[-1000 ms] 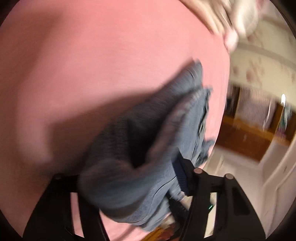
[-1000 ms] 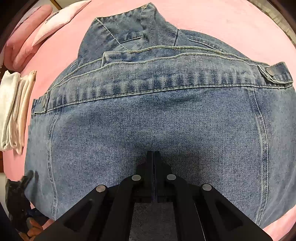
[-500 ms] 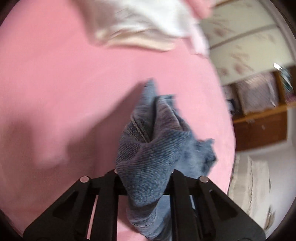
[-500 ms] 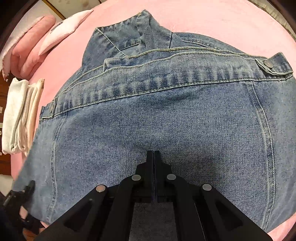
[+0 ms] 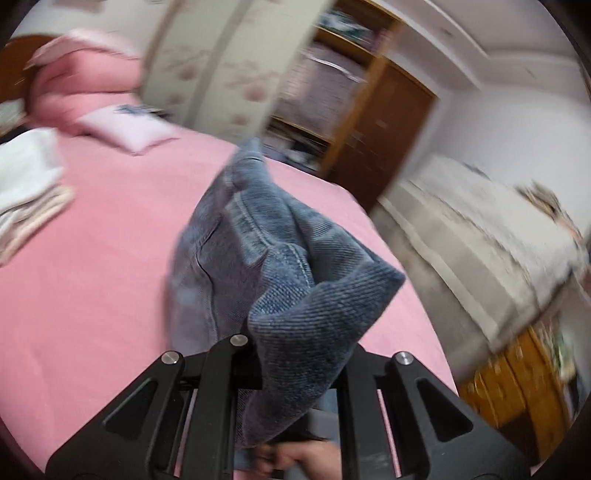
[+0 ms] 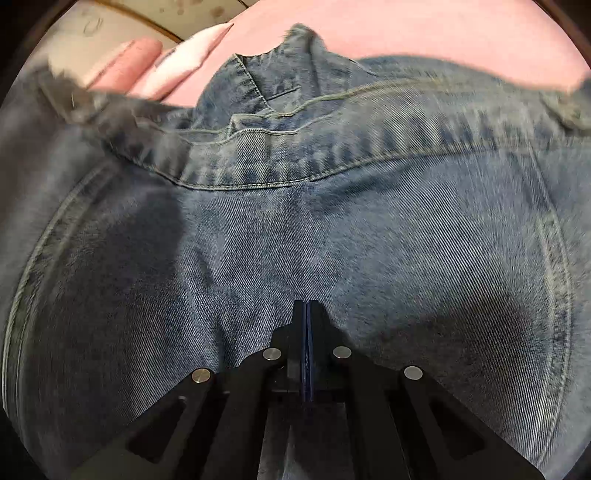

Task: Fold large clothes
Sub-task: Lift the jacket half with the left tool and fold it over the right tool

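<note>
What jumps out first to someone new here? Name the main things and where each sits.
The denim jacket fills nearly the whole right wrist view, spread on the pink bed, with the right claw shut on its cloth at the bottom middle. In the left wrist view, the left claw holds a bunched corner of the same denim up over the bed. A stack of folded white clothes lies at the left edge, near a pale pink pillow.

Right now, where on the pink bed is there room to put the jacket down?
Bare pink bed sheet lies between the white folded stack, the small pillow and the denim bunch in the left gripper. In the right wrist view the denim jacket fills nearly everything; only a pink strip shows beyond its collar.
</note>
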{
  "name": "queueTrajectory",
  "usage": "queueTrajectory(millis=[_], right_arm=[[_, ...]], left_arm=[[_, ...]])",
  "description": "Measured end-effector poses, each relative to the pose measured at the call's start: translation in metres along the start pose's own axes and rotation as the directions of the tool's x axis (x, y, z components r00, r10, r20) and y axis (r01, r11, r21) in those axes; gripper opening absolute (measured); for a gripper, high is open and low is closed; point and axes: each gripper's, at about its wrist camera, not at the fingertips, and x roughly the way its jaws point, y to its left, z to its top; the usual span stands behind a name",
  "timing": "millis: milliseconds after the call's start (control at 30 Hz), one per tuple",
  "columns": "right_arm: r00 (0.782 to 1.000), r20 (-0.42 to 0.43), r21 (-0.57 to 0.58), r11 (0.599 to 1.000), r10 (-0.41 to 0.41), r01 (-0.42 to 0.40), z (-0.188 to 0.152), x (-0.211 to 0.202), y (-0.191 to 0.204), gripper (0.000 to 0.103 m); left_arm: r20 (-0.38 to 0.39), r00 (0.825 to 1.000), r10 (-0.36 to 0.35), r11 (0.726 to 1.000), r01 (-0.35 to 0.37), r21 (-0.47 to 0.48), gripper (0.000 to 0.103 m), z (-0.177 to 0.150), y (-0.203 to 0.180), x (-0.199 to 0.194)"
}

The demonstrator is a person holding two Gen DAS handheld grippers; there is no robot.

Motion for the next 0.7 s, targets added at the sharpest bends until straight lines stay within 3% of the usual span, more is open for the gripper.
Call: queueTrajectory(millis=[67, 167, 300, 400, 533, 700], right_arm=[[0.993, 0.003, -0.008, 0.993, 0.117, -0.117, -0.007, -0.010, -0.027, 0.000], [0.978, -0.042, -0.049, 0.978, 0.203, -0.205, -0.012, -0.021, -0.052, 0.000], [0.952, -0.082, 0.002, 0.955, 0.296, -0.297, -0.018, -0.038, -0.088, 0.000], [0.943, -0.099, 0.018, 0.948, 0.317, -0.317, -0.019, -0.047, -0.102, 0.000], [0.938, -0.135, 0.029, 0.947, 0.320, -0.320, -0.018, -0.063, -0.121, 0.000], [0.951, -0.199, -0.022, 0.969, 0.237, -0.247, -0.010, -0.096, -0.141, 0.000]], left_arm=[[-0.069, 0.997, -0.039, 0.996, 0.044, 0.082, 0.008, -0.016, -0.040, 0.020], [-0.209, 0.977, -0.037, 0.979, 0.077, 0.189, 0.008, -0.047, -0.090, 0.058], [-0.257, 0.966, 0.037, 0.942, 0.052, 0.332, 0.009, -0.072, -0.128, 0.084], [-0.270, 0.960, 0.075, 0.933, 0.028, 0.358, 0.009, -0.070, -0.139, 0.098], [-0.298, 0.953, 0.049, 0.949, 0.048, 0.311, 0.009, -0.070, -0.140, 0.088], [-0.252, 0.968, 0.007, 0.959, 0.065, 0.275, 0.009, -0.060, -0.127, 0.054]])
